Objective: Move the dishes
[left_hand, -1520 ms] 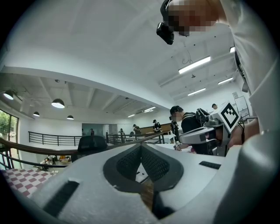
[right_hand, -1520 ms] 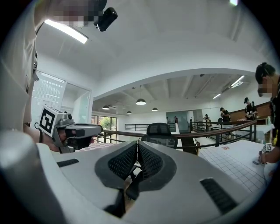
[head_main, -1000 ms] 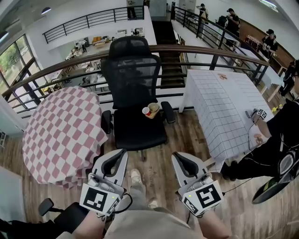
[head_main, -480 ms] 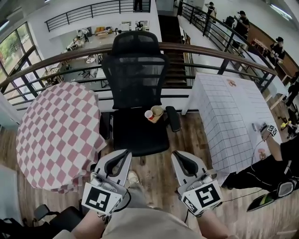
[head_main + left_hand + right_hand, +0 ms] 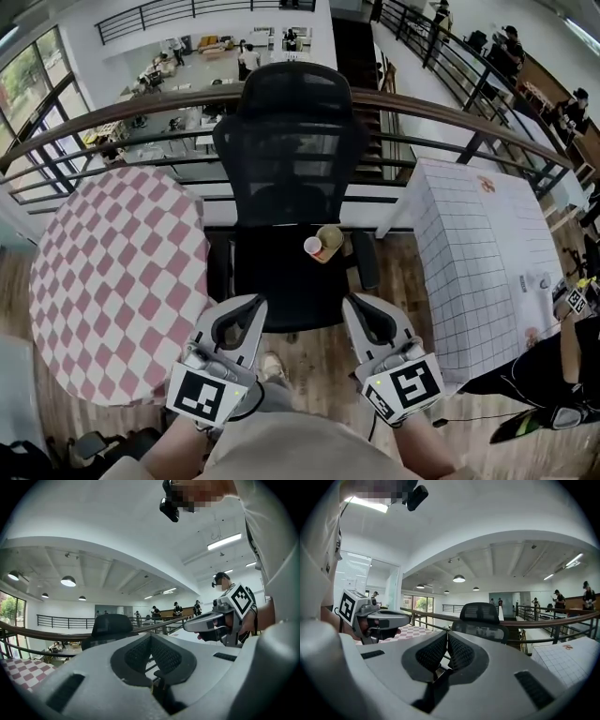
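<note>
Head view shows a small cup [image 5: 313, 247] and a bowl [image 5: 330, 240] touching on the right side of the chair [image 5: 281, 277] seat. The left gripper [image 5: 251, 304] and right gripper [image 5: 354, 303] hang before the chair, jaws together, empty. I judge the right one is nearer.

The black office chair [image 5: 291, 178] stands straight ahead, two cups [image 5: 323, 244] on its seat. A strip of wooden floor [image 5: 394, 281] lies open between it and the grid-cloth table [image 5: 478, 244] (the checkered table [image 5: 112, 272] crowds the chair's left side). The railing [image 5: 141, 108] closes off the far side.
</note>
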